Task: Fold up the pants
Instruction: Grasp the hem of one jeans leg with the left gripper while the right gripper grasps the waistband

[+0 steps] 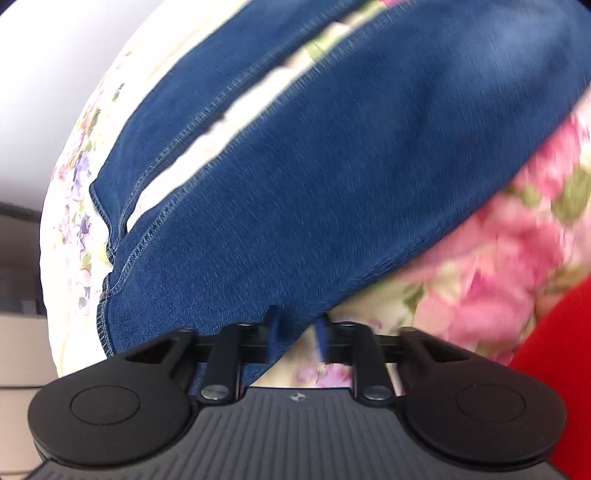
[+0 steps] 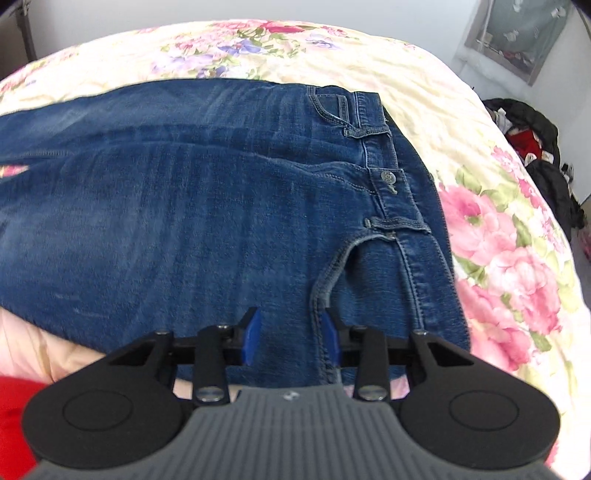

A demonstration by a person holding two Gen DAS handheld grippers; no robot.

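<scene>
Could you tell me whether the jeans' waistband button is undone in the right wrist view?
No, the waistband button on the jeans sits fastened, the waistband closed.

Both grippers' fingers seemingly parted.

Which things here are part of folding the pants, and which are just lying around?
Part of the job: jeans, left gripper, right gripper, floral bedspread they lie on.

Lying about: dark clothes pile, framed picture on the wall.
</scene>
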